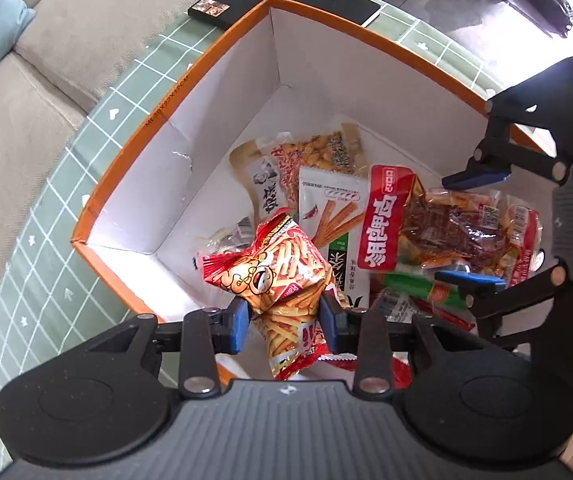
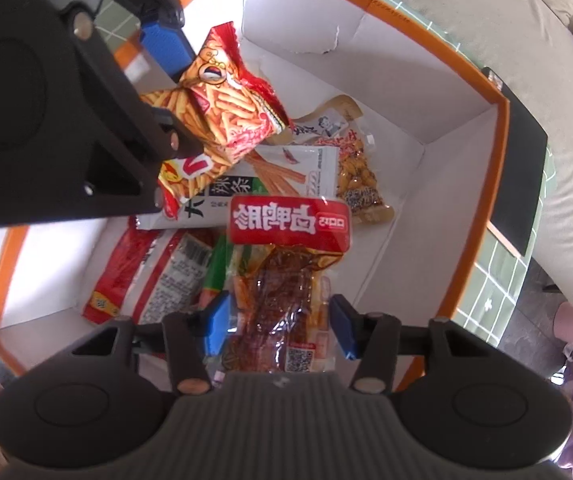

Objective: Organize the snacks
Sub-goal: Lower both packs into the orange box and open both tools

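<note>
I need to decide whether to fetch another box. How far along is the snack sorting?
Several packets, like the peanut pack, already lie in the orange box. In hand: the left gripper clamps a fries bag above it; the right gripper straddles a red-labelled meat pack, pads apart. Both remain to be released; snacks outside aren't visible.

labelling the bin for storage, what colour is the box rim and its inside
Orange rim on the box, plain white inner walls; clearest in the left wrist view.
</note>
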Action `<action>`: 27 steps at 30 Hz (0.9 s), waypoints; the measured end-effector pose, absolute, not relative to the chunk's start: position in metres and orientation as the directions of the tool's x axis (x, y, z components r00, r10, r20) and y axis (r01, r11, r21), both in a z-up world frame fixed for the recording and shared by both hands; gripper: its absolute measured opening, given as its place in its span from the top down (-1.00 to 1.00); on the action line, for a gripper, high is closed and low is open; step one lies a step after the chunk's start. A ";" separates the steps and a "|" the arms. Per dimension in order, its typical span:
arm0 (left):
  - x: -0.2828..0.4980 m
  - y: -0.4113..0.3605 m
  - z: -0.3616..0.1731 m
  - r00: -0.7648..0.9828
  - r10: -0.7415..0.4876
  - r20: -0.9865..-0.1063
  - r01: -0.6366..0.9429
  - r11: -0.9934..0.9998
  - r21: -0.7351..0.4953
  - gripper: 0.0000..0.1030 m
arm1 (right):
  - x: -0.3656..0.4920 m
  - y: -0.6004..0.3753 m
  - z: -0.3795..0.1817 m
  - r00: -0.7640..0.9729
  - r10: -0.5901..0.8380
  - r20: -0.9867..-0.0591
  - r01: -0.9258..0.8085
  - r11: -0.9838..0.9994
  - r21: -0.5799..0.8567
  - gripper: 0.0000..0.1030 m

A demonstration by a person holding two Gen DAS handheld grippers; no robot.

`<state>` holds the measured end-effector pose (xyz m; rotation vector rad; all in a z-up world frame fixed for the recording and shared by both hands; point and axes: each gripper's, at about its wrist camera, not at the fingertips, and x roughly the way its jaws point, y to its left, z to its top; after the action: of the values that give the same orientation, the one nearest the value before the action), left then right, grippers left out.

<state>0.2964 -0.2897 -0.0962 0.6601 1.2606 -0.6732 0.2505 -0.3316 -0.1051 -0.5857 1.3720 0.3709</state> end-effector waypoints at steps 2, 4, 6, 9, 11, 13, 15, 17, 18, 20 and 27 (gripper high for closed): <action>0.298 -0.290 -0.098 0.173 -0.093 -0.981 0.766 0.639 0.074 0.19 | 0.254 -0.333 -0.109 0.171 -0.086 -0.981 -0.576 0.800 -0.171 -0.02; 0.300 -0.289 -0.098 0.175 -0.100 -0.979 0.765 0.640 0.071 0.18 | 0.258 -0.335 -0.111 0.163 -0.078 -0.984 -0.575 0.803 -0.159 -0.04; 0.299 -0.288 -0.098 0.180 -0.112 -0.977 0.762 0.645 0.066 0.15 | 0.260 -0.335 -0.112 0.153 -0.081 -0.985 -0.567 0.809 -0.155 -0.09; 0.297 -0.287 -0.098 0.192 -0.113 -0.975 0.760 0.645 0.075 0.02 | 0.261 -0.334 -0.116 0.142 -0.101 -0.985 -0.566 0.808 -0.164 -0.12; 0.297 -0.287 -0.097 0.201 -0.111 -0.973 0.761 0.644 0.083 -0.02 | 0.260 -0.332 -0.117 0.144 -0.107 -0.984 -0.572 0.802 -0.171 -0.12; 0.296 -0.285 -0.097 0.205 -0.101 -0.973 0.759 0.645 0.093 -0.07 | 0.258 -0.329 -0.115 0.144 -0.105 -0.984 -0.578 0.798 -0.169 -0.12; 0.294 -0.283 -0.095 0.205 -0.103 -0.973 0.763 0.640 0.094 -0.18 | 0.255 -0.327 -0.114 0.141 -0.101 -0.985 -0.585 0.794 -0.166 -0.13; 0.291 -0.279 -0.091 0.207 -0.112 -0.972 0.768 0.633 0.091 -0.32 | 0.253 -0.324 -0.112 0.147 -0.110 -0.983 -0.593 0.786 -0.177 -0.15; 0.290 -0.278 -0.088 0.210 -0.115 -0.971 0.772 0.629 0.093 -0.40 | 0.252 -0.323 -0.110 0.151 -0.113 -0.982 -0.596 0.783 -0.181 -0.21; 0.286 -0.274 -0.082 0.215 -0.115 -0.970 0.777 0.622 0.098 -0.48 | 0.253 -0.322 -0.108 0.156 -0.111 -0.981 -0.599 0.779 -0.183 -0.30; 0.271 -0.264 -0.058 0.209 -0.126 -0.970 0.778 0.622 0.087 -0.67 | 0.247 -0.313 -0.096 0.163 -0.140 -0.977 -0.607 0.766 -0.211 -0.50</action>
<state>0.2714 -0.2638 -0.0581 0.6626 1.2047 -0.6964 0.2474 -0.3134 -0.0965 -0.6655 1.3914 0.3706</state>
